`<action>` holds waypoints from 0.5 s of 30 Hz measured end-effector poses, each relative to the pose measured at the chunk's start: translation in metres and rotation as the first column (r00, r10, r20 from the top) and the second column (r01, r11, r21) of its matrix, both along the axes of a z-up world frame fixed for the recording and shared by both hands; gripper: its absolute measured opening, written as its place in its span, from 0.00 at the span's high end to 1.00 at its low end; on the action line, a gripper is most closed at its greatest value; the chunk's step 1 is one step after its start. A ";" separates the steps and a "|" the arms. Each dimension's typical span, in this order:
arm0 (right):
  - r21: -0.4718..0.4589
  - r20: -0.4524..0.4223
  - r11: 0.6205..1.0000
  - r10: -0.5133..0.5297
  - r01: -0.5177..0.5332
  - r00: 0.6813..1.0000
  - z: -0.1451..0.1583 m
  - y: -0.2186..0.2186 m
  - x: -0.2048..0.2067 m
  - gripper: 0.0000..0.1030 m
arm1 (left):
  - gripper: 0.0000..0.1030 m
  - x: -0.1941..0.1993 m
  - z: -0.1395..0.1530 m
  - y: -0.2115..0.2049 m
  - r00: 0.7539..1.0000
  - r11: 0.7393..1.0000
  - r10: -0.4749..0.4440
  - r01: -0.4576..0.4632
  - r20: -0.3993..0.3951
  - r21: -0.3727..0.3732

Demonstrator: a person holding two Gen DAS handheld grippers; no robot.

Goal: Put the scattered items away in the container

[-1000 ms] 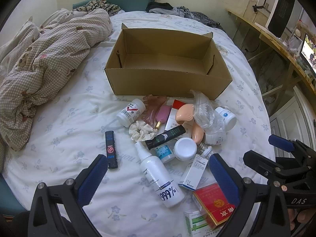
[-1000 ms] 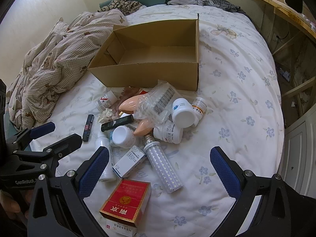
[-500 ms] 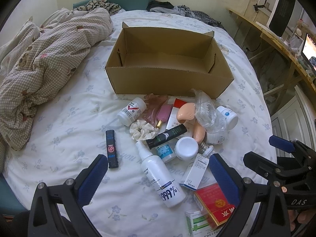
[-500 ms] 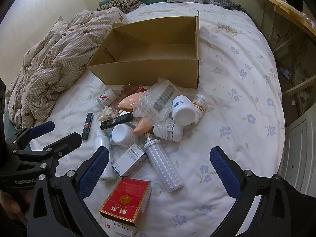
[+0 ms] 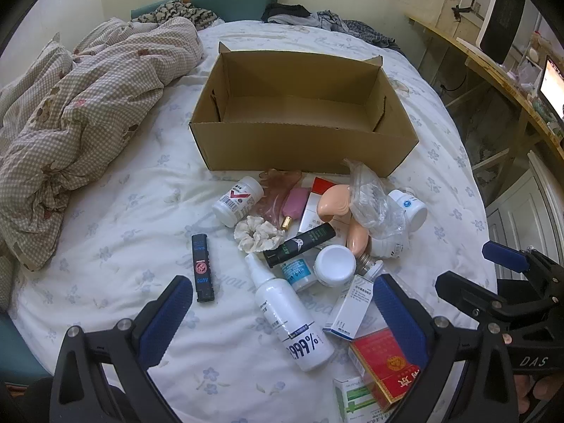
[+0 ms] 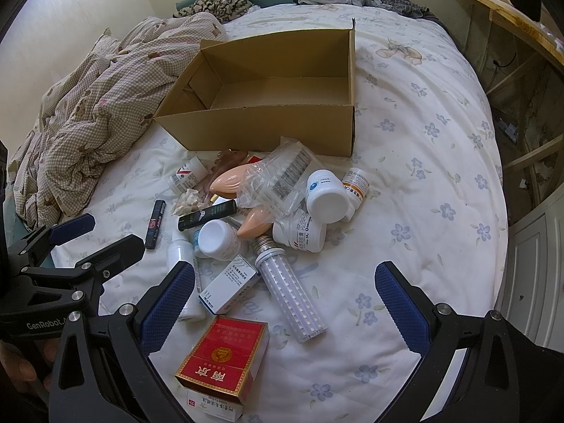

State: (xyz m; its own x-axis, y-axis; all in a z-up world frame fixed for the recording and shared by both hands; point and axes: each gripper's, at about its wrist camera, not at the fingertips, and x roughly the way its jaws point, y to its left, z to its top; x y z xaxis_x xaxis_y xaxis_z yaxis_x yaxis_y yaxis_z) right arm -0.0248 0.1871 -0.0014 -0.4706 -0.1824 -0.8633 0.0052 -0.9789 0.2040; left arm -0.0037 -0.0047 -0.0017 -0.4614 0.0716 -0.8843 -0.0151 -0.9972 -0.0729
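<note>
An open, empty cardboard box (image 5: 303, 155) (image 6: 264, 130) stands on the bed. In front of it lies a heap of small items: a white spray bottle (image 5: 289, 313), a black lighter (image 5: 202, 268), white pill bottles (image 6: 326, 195), a corn-shaped LED bulb (image 6: 290, 292), a red cigarette pack (image 6: 222, 356) (image 5: 386, 366), small white cartons (image 6: 229, 287) and a crumpled clear bag (image 6: 278, 176). My left gripper (image 5: 282, 313) hovers open above the spray bottle. My right gripper (image 6: 285, 303) hovers open above the bulb and red pack. Nothing is between either pair of fingers.
A checked quilt (image 5: 70, 112) is bunched on the bed's left side. Clothes (image 5: 317, 17) lie at the head of the bed. A wooden shelf (image 5: 493, 67) and a white cabinet (image 6: 532, 264) stand to the right of the bed. Flowered sheet (image 6: 423, 141) spreads right of the box.
Both views have drifted slightly, the box and heap shifting a little in the frame. Both grippers stay open and the items lie as before.
</note>
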 end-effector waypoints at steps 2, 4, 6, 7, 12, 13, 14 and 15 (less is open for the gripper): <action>0.001 -0.001 1.000 0.000 0.000 1.000 0.000 0.000 0.000 0.01 | 0.01 0.000 0.000 0.000 1.000 1.000 -0.001 0.001 -0.001 -0.001; 0.004 -0.005 1.000 0.001 -0.001 1.000 0.001 0.000 0.000 0.01 | 0.01 0.000 0.000 0.000 1.000 1.000 -0.001 0.001 0.001 0.003; 0.016 -0.014 1.000 0.004 -0.004 1.000 0.003 0.000 0.000 0.01 | 0.01 0.001 0.001 0.001 1.000 1.000 -0.001 0.001 -0.001 0.013; 0.027 -0.020 1.000 0.005 -0.005 1.000 0.005 0.000 0.001 0.01 | 0.01 0.001 0.003 -0.001 1.000 1.000 0.004 -0.004 -0.005 0.020; -0.034 -0.036 0.995 0.093 -0.094 0.995 0.024 -0.002 0.009 0.01 | 0.01 0.001 0.012 -0.018 0.997 0.995 0.068 -0.066 -0.024 0.074; -0.026 -0.040 0.996 0.089 -0.090 0.995 0.029 -0.002 0.012 0.01 | 0.01 0.001 0.013 -0.022 0.997 0.992 0.075 -0.073 -0.018 0.099; -0.022 -0.041 0.996 0.081 -0.082 0.996 0.035 -0.002 0.015 0.01 | 0.01 0.001 0.013 -0.026 0.997 0.989 0.079 -0.077 -0.009 0.127; -0.043 -0.038 0.995 0.083 -0.085 0.996 0.041 -0.002 0.019 0.01 | 0.01 0.001 0.014 -0.030 0.997 0.985 0.082 -0.081 0.000 0.154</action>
State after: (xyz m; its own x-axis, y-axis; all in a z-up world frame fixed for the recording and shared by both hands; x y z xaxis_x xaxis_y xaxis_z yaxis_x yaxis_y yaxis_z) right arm -0.0059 0.1847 0.0396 -0.4829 -0.2603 -0.8361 0.0955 -0.9648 0.2452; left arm -0.0025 -0.0343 0.0119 -0.4766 0.1686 -0.8628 0.0650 -0.9720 -0.2258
